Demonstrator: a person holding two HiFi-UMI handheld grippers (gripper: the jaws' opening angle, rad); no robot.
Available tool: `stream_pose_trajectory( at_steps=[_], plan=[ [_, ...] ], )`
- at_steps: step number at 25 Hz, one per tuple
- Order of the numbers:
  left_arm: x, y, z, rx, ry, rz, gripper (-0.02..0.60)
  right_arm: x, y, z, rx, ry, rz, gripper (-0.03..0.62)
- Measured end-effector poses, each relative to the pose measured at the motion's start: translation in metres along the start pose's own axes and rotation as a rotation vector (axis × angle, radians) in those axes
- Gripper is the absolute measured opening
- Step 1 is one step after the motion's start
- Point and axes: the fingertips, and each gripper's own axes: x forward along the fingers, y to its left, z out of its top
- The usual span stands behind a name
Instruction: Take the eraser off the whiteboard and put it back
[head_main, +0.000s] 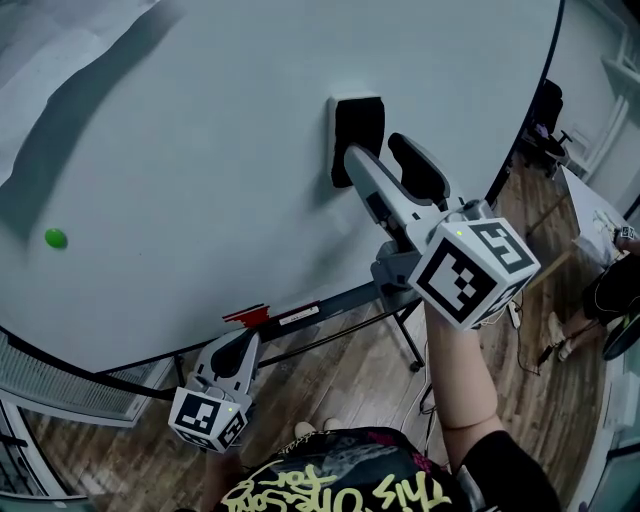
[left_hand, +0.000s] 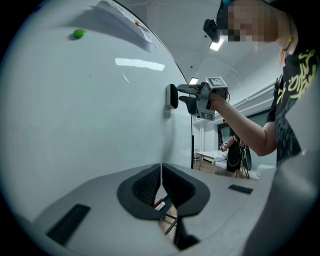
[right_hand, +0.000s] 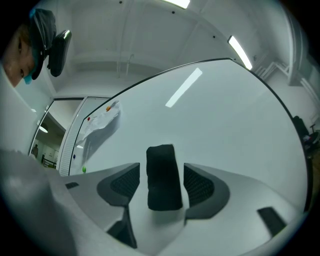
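Eraser (head_main: 357, 135), a black block, clings upright to the whiteboard (head_main: 200, 150). The right gripper (head_main: 372, 148) is level with it, jaws spread wide on either side, and a gap shows between each pad and the block, so nothing is pinched. The left gripper (head_main: 248, 338) hangs low by the board's bottom rail, jaws pressed together and empty. Whether the eraser awaits lifting or has already been returned cannot be judged from this moment alone
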Motion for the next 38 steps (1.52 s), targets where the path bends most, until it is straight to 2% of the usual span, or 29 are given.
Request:
stream_pose_trajectory(
  at_steps=[10, 15, 26, 38],
  plan=[
    [0.000, -0.006, 0.005, 0.007, 0.003, -0.006, 0.015, -0.018, 0.009, -0.016, 0.040, 0.024, 0.020, 0.258],
    [0.000, -0.007, 0.002, 0.002, 0.009, -0.005, 0.015, -0.026, 0.011, -0.031, 0.034, 0.045, 0.011, 0.257],
    [0.006, -0.009, 0.010, 0.022, -0.002, -0.006, 0.015, -0.042, 0.018, -0.064, 0.096, 0.070, 0.007, 0.247],
    [0.008, -0.014, 0.013, 0.034, 0.004, -0.001, 0.015, -0.062, 0.002, -0.103, 0.134, 0.122, -0.057, 0.163]
  ],
)
